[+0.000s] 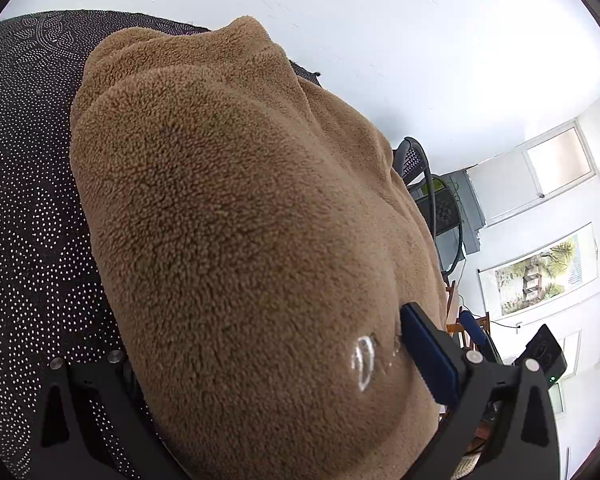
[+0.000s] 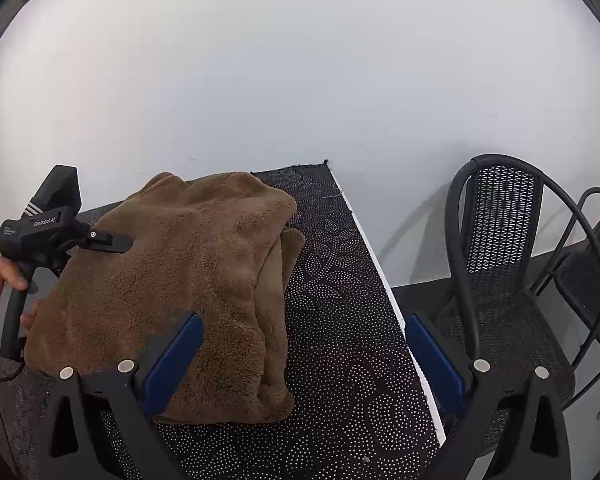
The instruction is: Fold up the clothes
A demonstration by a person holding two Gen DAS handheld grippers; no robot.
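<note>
A brown fleece garment (image 1: pixel 240 220) lies folded in a thick heap on the black dotted tablecloth (image 1: pixel 28 200). It fills the left wrist view. My left gripper (image 1: pixel 300 320) is open. Its right blue pad (image 1: pixel 428 356) presses against the fleece, and the other finger is hidden under the pile. From the right wrist the fleece (image 2: pixel 188 280) sits at the left, with a hand holding the left gripper (image 2: pixel 108 242) on its top. My right gripper (image 2: pixel 303 320) stands open over the tablecloth (image 2: pixel 340 340). Its left pad (image 2: pixel 172 364) is at the fleece's near edge.
The table's right edge (image 2: pixel 380 264) runs beside a black mesh chair (image 2: pixel 500 240), also visible as the chair (image 1: pixel 416 160) behind the fleece. A plain white wall stands behind the table. A landscape picture (image 1: pixel 540 272) hangs at the far right.
</note>
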